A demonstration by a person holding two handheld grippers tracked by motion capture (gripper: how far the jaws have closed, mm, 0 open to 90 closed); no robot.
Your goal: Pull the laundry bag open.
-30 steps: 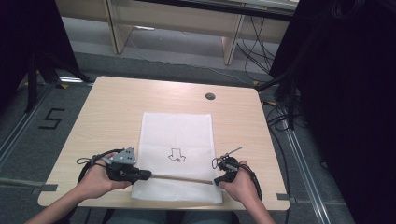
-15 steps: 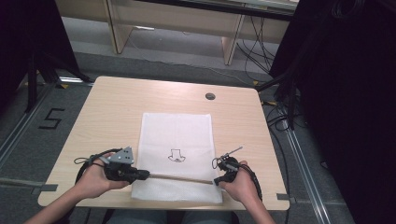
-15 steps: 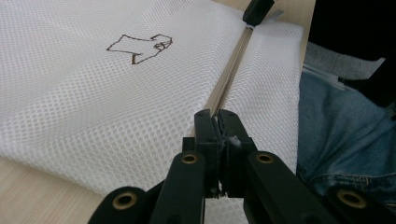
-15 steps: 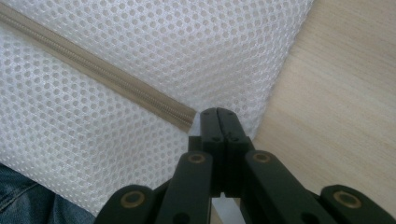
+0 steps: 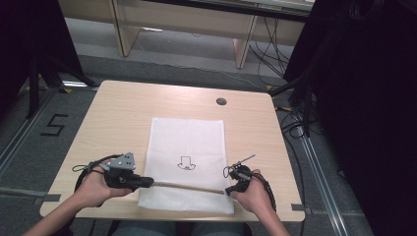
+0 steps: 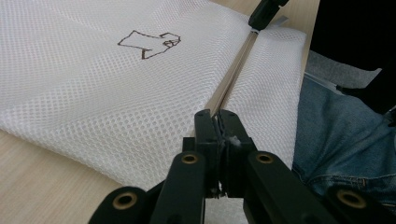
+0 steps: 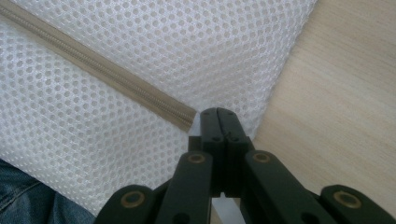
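item: white mesh laundry bag [image 5: 186, 162], lying flat on the light wooden tabletop [image 5: 123, 118], its near edge sitting close to the person's edge of the tabletop. a small brown outline drawing [image 5: 186, 162] is showing on the upper face of the bag, roughly at its middle. a beige zipper [image 5: 189, 187] is running across the bag near its near edge, from one side towards the other.

left gripper [image 5: 147, 182]: resting at the left end of the zipper, held in the person's left hand [image 5: 96, 187]. in the left gripper view its fingers [image 6: 207, 133] are standing pressed together, clamped on the zipper's end, with a scrap of white material showing between them; the zipper line is stretching straight away from them across the mesh.

right gripper [image 5: 229, 191]: sitting at the right end of the zipper, held in the person's right hand [image 5: 253, 194]. in the right gripper view its fingers [image 7: 210, 123] are closed tight against each other, pinching the bag's mesh just beside the zipper's end, near the bag's side edge, with bare tabletop lying beyond.

other items: a round dark cable hole [image 5: 221, 102] is sitting in the tabletop beyond the bag, well apart from it. blue denim of the person's legs [image 6: 336, 135] is showing below the tabletop edge.
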